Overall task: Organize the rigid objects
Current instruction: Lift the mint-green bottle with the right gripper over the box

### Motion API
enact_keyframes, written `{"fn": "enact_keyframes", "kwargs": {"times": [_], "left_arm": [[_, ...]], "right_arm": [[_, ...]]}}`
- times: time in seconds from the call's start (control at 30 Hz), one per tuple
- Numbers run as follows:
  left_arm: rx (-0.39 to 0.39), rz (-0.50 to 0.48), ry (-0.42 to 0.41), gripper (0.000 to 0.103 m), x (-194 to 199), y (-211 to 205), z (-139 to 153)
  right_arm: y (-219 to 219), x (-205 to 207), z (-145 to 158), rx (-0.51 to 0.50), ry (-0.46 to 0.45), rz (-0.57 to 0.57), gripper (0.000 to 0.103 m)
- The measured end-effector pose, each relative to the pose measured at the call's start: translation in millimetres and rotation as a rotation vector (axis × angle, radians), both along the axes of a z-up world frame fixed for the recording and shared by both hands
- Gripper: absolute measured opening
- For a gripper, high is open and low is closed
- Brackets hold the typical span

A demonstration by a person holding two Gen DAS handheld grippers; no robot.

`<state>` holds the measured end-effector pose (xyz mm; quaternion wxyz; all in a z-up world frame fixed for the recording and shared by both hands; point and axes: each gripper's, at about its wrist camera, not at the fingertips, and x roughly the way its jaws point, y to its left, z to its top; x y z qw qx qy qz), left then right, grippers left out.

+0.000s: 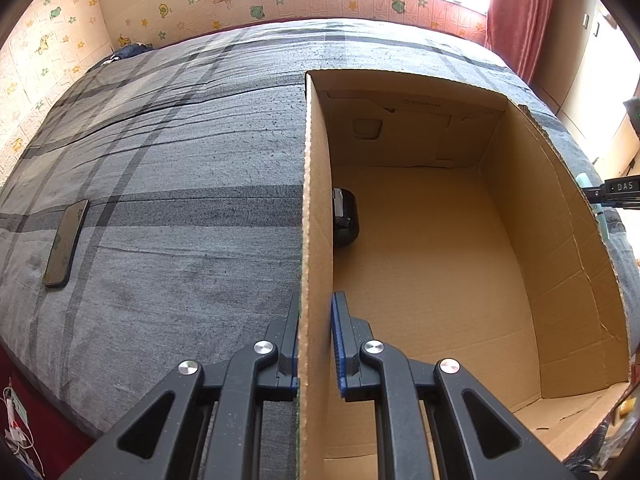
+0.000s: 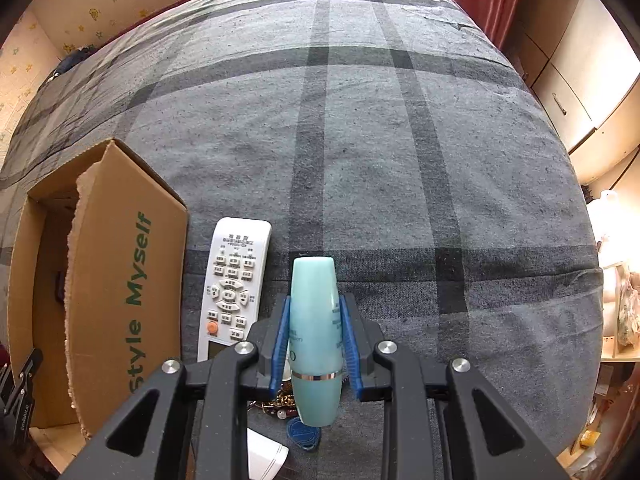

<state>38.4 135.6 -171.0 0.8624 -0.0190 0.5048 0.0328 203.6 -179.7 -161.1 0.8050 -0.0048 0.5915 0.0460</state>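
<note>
An open cardboard box (image 1: 552, 240) lies on the plaid bed; its outside shows in the right wrist view (image 2: 124, 280) at the left. My left gripper (image 1: 316, 308) is shut on the box's left wall (image 1: 316, 200). A small black object (image 1: 345, 216) sits inside the box by that wall. My right gripper (image 2: 314, 312) is shut on a pale teal bottle (image 2: 314, 320) and holds it above the bed, to the right of the box. A white remote control (image 2: 232, 288) lies on the bed between the box and the bottle.
A dark phone (image 1: 66, 242) lies on the bed at the left. A blue key tag (image 2: 304, 434), a small chain and a white object (image 2: 266, 456) lie under my right gripper. A red curtain (image 1: 516, 12) and cupboards (image 2: 576, 92) stand at the right.
</note>
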Motion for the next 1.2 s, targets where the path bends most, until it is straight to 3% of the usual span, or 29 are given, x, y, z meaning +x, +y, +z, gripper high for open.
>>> {"fn": "enact_keyframes", "kwargs": {"times": [0.3,0.5,0.77,1.2], "left_arm": [[0.001,-0.001,0.0,0.013,0.1,0.7,0.0],[0.002,-0.002,0.0,0.013,0.4,0.0,-0.7],[0.001,0.0,0.0,0.013,0.1,-0.1,-1.5],[0.003,-0.002,0.0,0.013,0.2,-1.4,-0.3]], "right_arm": [[43.2,-20.1,60.2,0.003,-0.082,0.107,0.026],[73.3,-27.6,82.2,0.005,-0.118,0.171,0.026],[107.3,-34.4,91.6,0.026,-0.132,0.238,0.026],[164.8,-43.8,78.2,0.039,-0.109,0.333,0.026]]}}
